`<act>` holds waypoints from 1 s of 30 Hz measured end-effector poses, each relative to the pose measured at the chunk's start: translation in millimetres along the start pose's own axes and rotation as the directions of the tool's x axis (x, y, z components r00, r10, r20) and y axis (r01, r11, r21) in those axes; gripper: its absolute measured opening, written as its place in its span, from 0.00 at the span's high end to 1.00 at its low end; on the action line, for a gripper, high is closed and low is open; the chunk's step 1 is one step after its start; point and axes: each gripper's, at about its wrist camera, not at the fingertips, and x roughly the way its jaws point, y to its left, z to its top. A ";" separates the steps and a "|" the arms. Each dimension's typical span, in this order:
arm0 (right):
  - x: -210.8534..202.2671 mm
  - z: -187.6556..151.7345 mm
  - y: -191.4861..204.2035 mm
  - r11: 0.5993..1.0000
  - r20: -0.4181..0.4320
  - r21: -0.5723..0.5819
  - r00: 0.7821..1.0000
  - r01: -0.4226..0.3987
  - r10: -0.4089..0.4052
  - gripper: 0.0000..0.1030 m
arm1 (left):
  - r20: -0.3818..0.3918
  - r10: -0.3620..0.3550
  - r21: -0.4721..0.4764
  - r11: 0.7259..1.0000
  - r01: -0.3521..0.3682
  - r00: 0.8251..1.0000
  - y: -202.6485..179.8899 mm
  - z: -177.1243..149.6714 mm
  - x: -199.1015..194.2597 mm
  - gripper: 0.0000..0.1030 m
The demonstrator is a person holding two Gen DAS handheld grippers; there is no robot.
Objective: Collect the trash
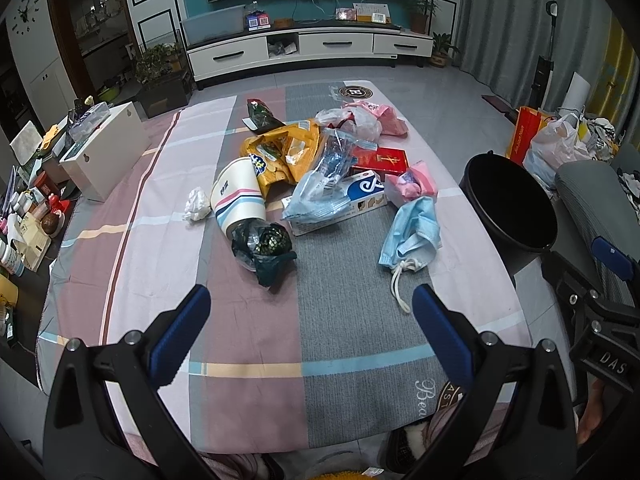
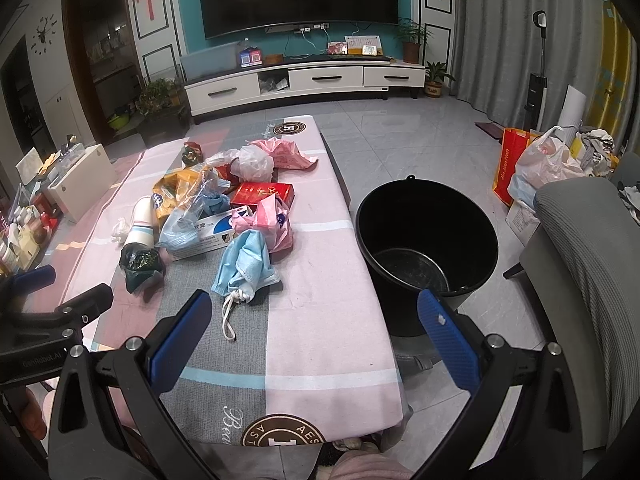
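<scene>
Low surface point(image 1: 344, 336) under a cloth of pink, mauve and grey blocks with pale blue and cream stripes; round brown logo at its near and far ends.

Left tongs point(image 1: 310, 300) spread wide, nothing between them, hovering above the near end of the cloth. Right tongs point(image 2: 314, 308) likewise spread and empty, poised over the surface's right edge.

Trash lies heaped mid-surface. In the left wrist view, blue face mask point(image 1: 412, 232) at 1 o'clock of the left tongs, ear loops trailing toward the camera. Dark green wrapper point(image 1: 266, 246) at 11 o'clock, touching the mouth of a tipped paper cup point(image 1: 236, 196). White crumpled tissue point(image 1: 197, 209) just beside the cup at its 9 o'clock. Behind: yellow snack bag point(image 1: 280, 156), blue-and-white carton point(image 1: 362, 196) under clear plastic, red box point(image 1: 382, 160), pink bags point(image 1: 390, 120) at the far side.

Black bucket point(image 2: 426, 240) stands on the tile floor just beside the surface's right edge, its bottom bare.

Room: white TV cabinet point(image 2: 304, 80) at 12 o'clock under a large dark screen, teal wall, grey curtains at 2 o'clock, potted plants, grey chair point(image 2: 588, 280) at 3 o'clock.
</scene>
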 end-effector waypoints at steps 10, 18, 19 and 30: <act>-0.1 -0.1 0.1 1.000 0.000 0.000 1.000 0.001 -0.001 0.02 | 0.000 0.000 -0.001 1.000 0.000 1.000 0.1 -0.6 0.5 0.02; -0.2 0.0 0.4 1.000 0.000 -0.001 1.000 0.001 -0.001 0.02 | -0.001 -0.002 -0.001 1.000 0.002 1.000 0.3 -1.3 0.8 0.02; -0.1 0.0 0.4 1.000 0.001 -0.002 1.000 0.000 0.000 0.02 | -0.001 -0.002 -0.001 1.000 0.002 1.000 1.0 -1.4 0.9 0.02; -5.9 3.2 -12.5 0.997 0.082 0.049 0.995 -0.062 0.058 0.02 | 0.018 -0.112 -0.029 0.993 0.113 0.994 20.5 2.5 0.9 0.02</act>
